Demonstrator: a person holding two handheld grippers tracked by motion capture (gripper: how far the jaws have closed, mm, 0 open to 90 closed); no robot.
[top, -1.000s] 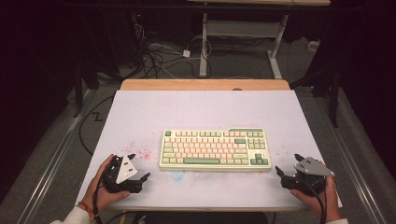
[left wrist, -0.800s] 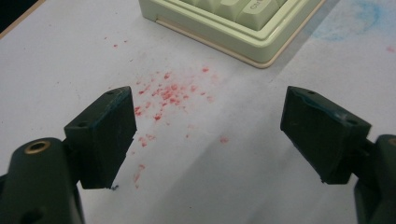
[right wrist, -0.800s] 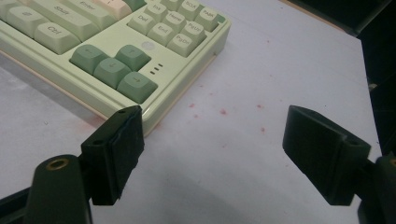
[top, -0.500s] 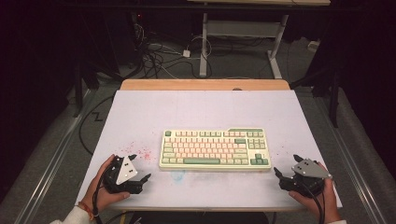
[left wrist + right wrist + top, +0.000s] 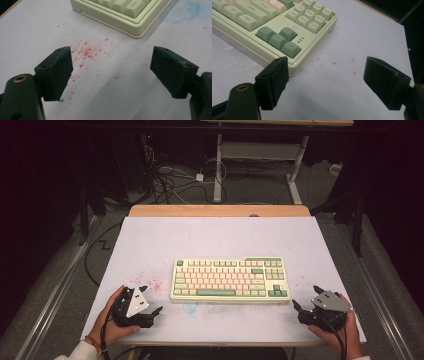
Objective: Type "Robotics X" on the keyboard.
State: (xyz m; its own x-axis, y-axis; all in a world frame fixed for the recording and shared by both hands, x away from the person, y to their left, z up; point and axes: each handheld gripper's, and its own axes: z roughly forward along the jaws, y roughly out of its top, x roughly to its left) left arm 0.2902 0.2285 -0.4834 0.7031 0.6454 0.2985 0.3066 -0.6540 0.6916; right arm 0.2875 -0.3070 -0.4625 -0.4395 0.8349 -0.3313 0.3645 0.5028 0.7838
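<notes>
A white sheet [image 5: 220, 240] is laid over the table, and a strip of light wooden tabletop [image 5: 220, 210] is seen at its far edge. Small red specks [image 5: 87, 52] are scattered on the sheet at the near left, and a few red specks [image 5: 334, 63] are also seen at the near right. A faint blue smudge [image 5: 183, 12] is found on the sheet near the middle of the near edge. Behind the table, tangled black and white cables [image 5: 170, 180] are lying on the grey floor, beside a white metal frame [image 5: 260, 157].
</notes>
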